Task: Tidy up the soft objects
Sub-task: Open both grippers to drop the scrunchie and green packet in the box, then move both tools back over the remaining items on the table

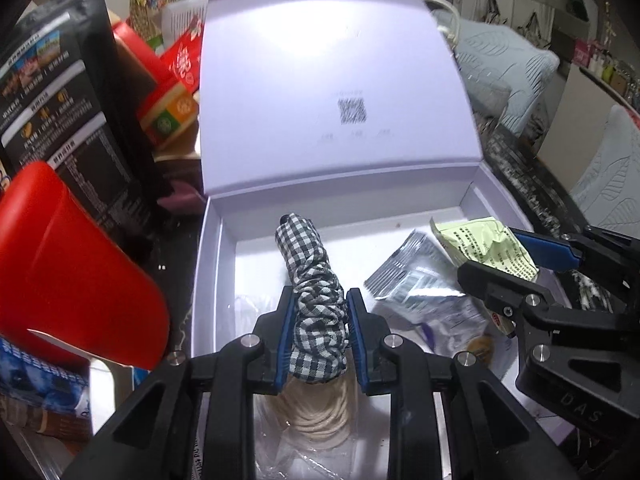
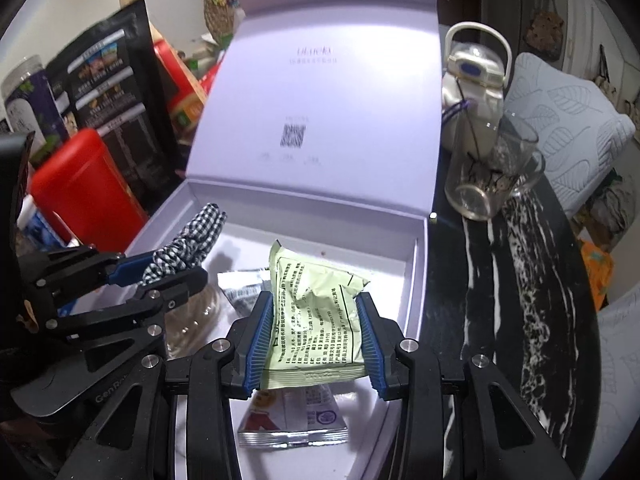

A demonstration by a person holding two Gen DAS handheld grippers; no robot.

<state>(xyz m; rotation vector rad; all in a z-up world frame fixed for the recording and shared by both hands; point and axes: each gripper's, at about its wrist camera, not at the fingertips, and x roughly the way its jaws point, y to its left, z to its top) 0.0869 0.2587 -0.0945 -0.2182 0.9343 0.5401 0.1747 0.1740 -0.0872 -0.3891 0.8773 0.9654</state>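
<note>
A: How is the left gripper (image 1: 316, 322) set?

B: It is pitched steeply down over the open white cardboard box (image 1: 208, 276), its blue-padded fingers (image 1: 283, 340) clenched on a black-and-white gingham fabric scrunchie (image 1: 314, 280). The scrunchie is squeezed into a long bundle that sticks out forward past the fingertips, above the box floor.

A: And beneath it?

B: A cream ribbed fabric scrunchie (image 1: 320, 416) lies in clear plastic wrap at the near end of the box, right under the jaws.

A: The right gripper (image 2: 316, 338)?

B: Tilted down at much the same angle, side by side with the left one. Its pads press both edges of a pale green crinkled foil sachet (image 2: 316, 312), which stands up between them, printed back to the camera. The sachet hangs over the right half of the box.

A: What else is in the box?

B: A silver foil packet (image 1: 416, 284) lies flat on the floor between the two grippers, and a white sachet with red and yellow print (image 2: 296, 420) lies below the green one. The hinged lid (image 2: 320, 92) stands upright behind.
</note>
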